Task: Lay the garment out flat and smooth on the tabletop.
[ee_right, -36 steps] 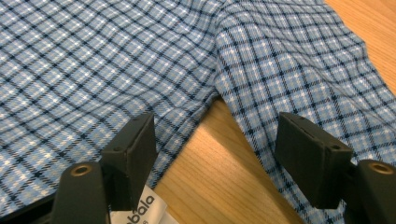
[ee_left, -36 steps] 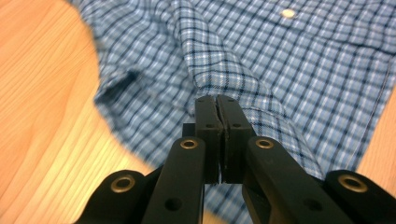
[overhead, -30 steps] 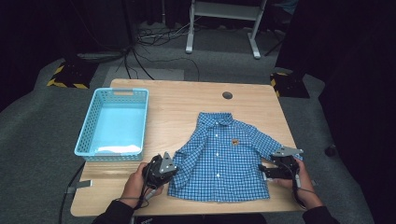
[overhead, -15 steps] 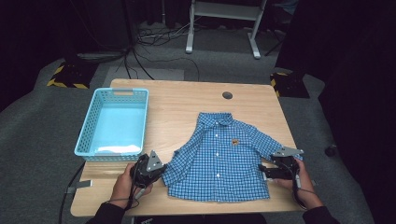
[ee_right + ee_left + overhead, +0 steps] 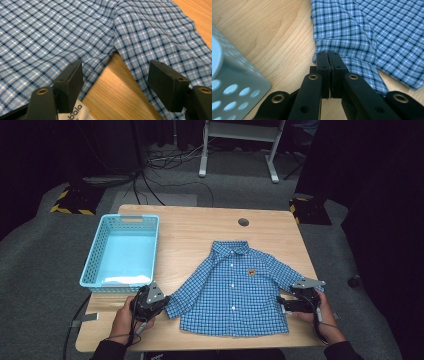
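Observation:
A small blue checked shirt [image 5: 235, 290] lies flat, face up, on the wooden table [image 5: 200, 227], collar toward the far side. My left gripper [image 5: 159, 303] is at the end of the shirt's left-hand sleeve [image 5: 182, 295]. In the left gripper view its jaws [image 5: 328, 53] are shut on the cuff edge of that sleeve [image 5: 342, 27]. My right gripper [image 5: 283, 304] rests low beside the other sleeve [image 5: 290, 277]. In the right gripper view it [image 5: 117, 67] is open, straddling the gap between the shirt body [image 5: 50, 37] and the sleeve [image 5: 155, 37].
A light blue plastic basket [image 5: 90, 265] stands on the table's left side, close behind my left hand. A round cable hole [image 5: 243, 222] sits near the far edge. A white care label [image 5: 75, 111] peeks out under the shirt hem.
My left gripper has moved left along the near edge, drawing the sleeve cuff outward with it. The right gripper has stayed put.

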The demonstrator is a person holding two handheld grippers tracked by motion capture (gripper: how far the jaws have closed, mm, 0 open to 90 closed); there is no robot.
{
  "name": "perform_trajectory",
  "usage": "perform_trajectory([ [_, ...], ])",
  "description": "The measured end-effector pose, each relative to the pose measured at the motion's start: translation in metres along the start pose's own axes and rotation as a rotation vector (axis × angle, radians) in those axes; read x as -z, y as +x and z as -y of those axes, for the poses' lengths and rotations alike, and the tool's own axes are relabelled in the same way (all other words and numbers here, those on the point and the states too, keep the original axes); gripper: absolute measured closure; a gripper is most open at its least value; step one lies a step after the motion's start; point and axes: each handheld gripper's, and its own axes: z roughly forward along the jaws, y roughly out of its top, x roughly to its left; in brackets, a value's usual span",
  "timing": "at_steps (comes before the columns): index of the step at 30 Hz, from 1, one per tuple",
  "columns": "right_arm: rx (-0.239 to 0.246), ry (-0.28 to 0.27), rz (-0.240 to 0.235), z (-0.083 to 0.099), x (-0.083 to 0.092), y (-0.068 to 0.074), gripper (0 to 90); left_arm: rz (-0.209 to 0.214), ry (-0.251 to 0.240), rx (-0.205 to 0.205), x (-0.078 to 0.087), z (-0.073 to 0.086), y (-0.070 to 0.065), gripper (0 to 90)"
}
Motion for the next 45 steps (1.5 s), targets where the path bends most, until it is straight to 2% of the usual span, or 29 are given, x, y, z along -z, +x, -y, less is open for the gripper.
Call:
perform_trajectory([
  [6, 0.003, 0.001, 0.004, 0.000, 0.000, 0.000, 28.4, -0.014, -0.005, 0.029, 0.005, 0.008, 0.005, 88.0],
  [10, 0.005, 0.001, 0.007, 0.000, 0.000, 0.001, 28.4, -0.035, 0.010, 0.037, 0.008, 0.014, 0.008, 88.1],
  [14, 0.034, 0.007, 0.027, 0.000, 0.002, 0.003, 29.3, -0.052, 0.016, 0.051, 0.011, 0.019, 0.013, 88.0],
  [26, 0.028, 0.008, 0.037, 0.008, 0.008, -0.002, 29.1, -0.092, 0.021, 0.082, 0.014, 0.030, 0.024, 88.0],
  [33, 0.034, 0.008, 0.039, 0.008, 0.009, -0.003, 29.1, -0.133, 0.008, 0.130, 0.016, 0.038, 0.034, 88.0],
  [39, 0.038, 0.005, 0.037, 0.009, 0.009, -0.004, 29.1, -0.173, 0.009, 0.142, 0.017, 0.044, 0.041, 87.9],
  [45, 0.046, 0.007, 0.035, 0.009, 0.009, -0.004, 28.8, -0.191, 0.021, 0.147, 0.014, 0.048, 0.045, 87.1],
])
